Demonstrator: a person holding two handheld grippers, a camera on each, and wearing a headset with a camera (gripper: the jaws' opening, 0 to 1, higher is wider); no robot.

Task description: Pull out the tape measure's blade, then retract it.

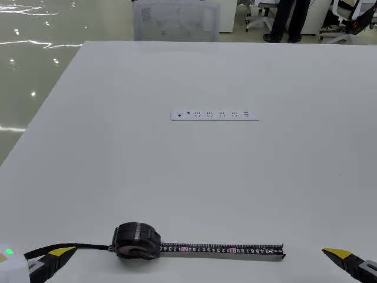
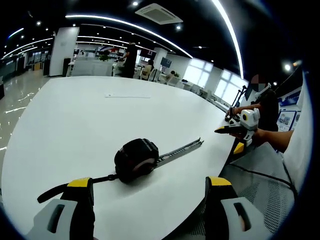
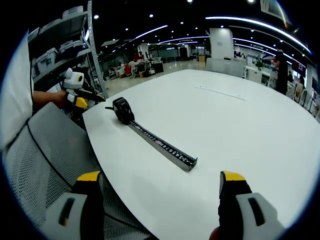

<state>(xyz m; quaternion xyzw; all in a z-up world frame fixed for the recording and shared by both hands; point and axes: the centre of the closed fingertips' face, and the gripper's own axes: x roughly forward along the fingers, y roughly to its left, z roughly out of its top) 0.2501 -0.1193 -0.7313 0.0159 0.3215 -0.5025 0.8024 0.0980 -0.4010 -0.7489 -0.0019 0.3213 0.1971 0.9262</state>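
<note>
Left gripper (image 2: 149, 182) and right gripper (image 3: 160, 176) flanked the tape measure (image 1: 136, 240) at the near edge of the table (image 1: 188, 171), jaws wide apart, holding nothing. Its blade (image 1: 224, 250) lay extended rightward; pulling looked done, retracting was left.

The white table (image 1: 118, 147) has a smooth, matte top. A black tape measure (image 1: 136, 240) lies near its front edge, just ahead of the left gripper (image 2: 149, 181), and its dark wrist strap (image 1: 91, 246) trails back across the top toward one of that gripper's jaws. The blade (image 1: 224, 250) lies flat on the surface, drawn out toward the right gripper (image 3: 160, 176), with its end apart from that gripper's jaws. A white power strip (image 1: 214, 115) sits flush in the tabletop, well beyond both grippers.
</note>
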